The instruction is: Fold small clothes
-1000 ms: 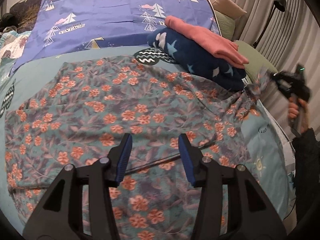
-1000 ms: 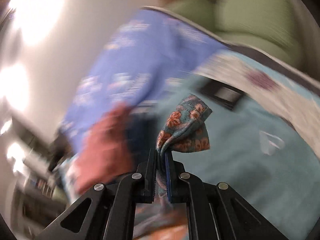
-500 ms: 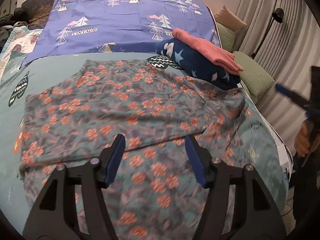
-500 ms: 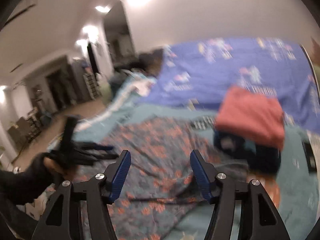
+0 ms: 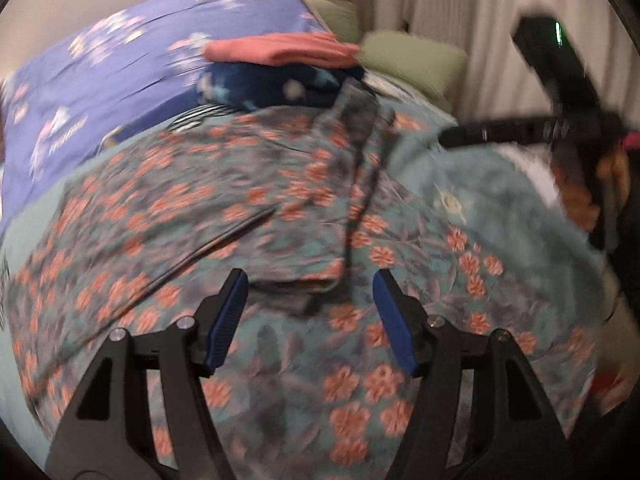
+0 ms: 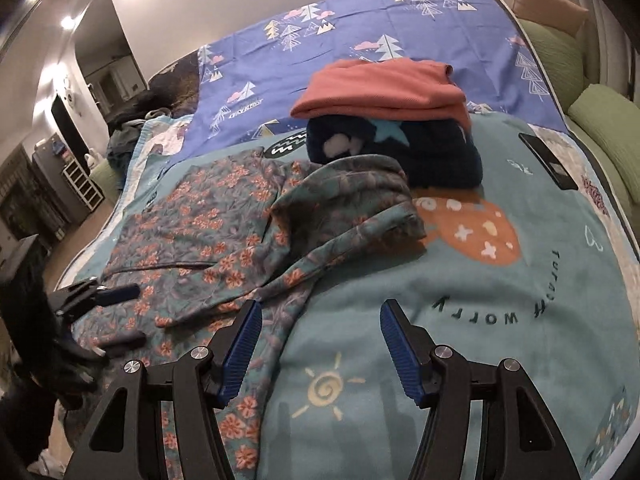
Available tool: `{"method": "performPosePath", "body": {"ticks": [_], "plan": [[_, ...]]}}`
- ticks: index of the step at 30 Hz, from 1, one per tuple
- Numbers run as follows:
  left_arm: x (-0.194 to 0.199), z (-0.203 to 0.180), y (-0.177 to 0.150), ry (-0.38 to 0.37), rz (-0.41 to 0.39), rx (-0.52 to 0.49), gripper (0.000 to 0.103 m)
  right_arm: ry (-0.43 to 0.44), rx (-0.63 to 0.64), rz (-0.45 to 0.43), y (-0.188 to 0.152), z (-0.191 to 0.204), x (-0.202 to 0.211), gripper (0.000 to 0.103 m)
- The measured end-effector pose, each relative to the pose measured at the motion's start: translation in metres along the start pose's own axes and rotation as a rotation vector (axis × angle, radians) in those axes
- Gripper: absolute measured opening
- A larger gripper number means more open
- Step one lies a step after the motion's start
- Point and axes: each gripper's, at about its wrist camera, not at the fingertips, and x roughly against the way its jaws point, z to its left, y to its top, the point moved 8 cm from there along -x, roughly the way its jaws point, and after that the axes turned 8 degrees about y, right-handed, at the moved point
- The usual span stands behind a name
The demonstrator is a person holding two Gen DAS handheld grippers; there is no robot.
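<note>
At 9 o'clock in the right wrist view, the left gripper (image 6: 120, 316) hovered at the near-left edge of the floral garment (image 6: 224, 232), its two dark fingers apart with nothing between them. In its own view the left gripper (image 5: 310, 306) showed ridged blue pads set wide over the cloth, not pressing it; its jaws had just been opening. The picture there was blurred.

The garment was thin, soft fabric, grey-teal with orange-pink flowers. It lay spread on the teal blanket (image 6: 480, 340), flat at the left, rumpled toward the middle. One part was turned back at 12 o'clock, showing a duller underside and a rounded, rolled edge; a narrow strip of it ran down toward 6 o'clock beside the right gripper's left finger.

Behind it, at 12 o'clock, a folded coral garment (image 6: 380, 88) with a fine ribbed knit sat on a plush navy bundle (image 6: 400, 152) printed with pale stars. Beyond lay a smooth violet sheet (image 6: 360, 24) printed with trees.

The blanket looked fleecy, printed with an orange shape, a pale sun and dark lettering. The right gripper (image 6: 320, 344) hung over it, jaws apart and empty, having just been opening. At 2 o'clock a flat dark phone (image 6: 548, 160) lay on the blanket, and ribbed green cushions (image 6: 600, 128) lined the right edge.
</note>
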Motion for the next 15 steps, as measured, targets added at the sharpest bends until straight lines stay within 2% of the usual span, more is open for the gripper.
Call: {"method": "performPosePath", "body": {"ticks": [1, 2, 3, 4, 7, 9, 11, 13, 15], "plan": [[-0.008, -0.005, 0.002, 0.016, 0.016, -0.043, 0.057, 0.0, 0.003, 0.0, 0.0, 0.003, 0.0, 0.063], [-0.018, -0.006, 0.004, 0.039, 0.043, -0.075, 0.024, -0.002, 0.006, -0.001, -0.001, 0.006, 0.001, 0.063], [-0.023, -0.005, 0.005, 0.049, 0.071, -0.083, 0.008, -0.005, 0.011, -0.002, -0.002, 0.008, 0.002, 0.063], [-0.027, 0.002, 0.009, 0.047, 0.095, -0.054, 0.007, -0.008, 0.015, -0.002, -0.002, 0.01, 0.002, 0.063], [-0.006, 0.046, 0.033, -0.012, 0.017, 0.153, 0.006, -0.015, 0.009, -0.008, -0.002, 0.01, 0.004, 0.063], [0.006, 0.079, 0.035, -0.046, -0.007, 0.291, 0.006, -0.011, -0.006, -0.011, -0.002, 0.009, 0.004, 0.063], [0.017, 0.123, 0.025, -0.035, -0.017, 0.429, 0.006, -0.016, -0.018, -0.01, -0.002, 0.005, 0.001, 0.063], [0.02, 0.155, 0.009, 0.008, -0.002, 0.506, 0.006, -0.025, -0.028, -0.005, -0.003, 0.001, -0.003, 0.063], [0.017, 0.177, -0.006, -0.003, 0.021, 0.595, 0.007, -0.027, -0.038, 0.006, -0.004, 0.0, -0.011, 0.063]]}}
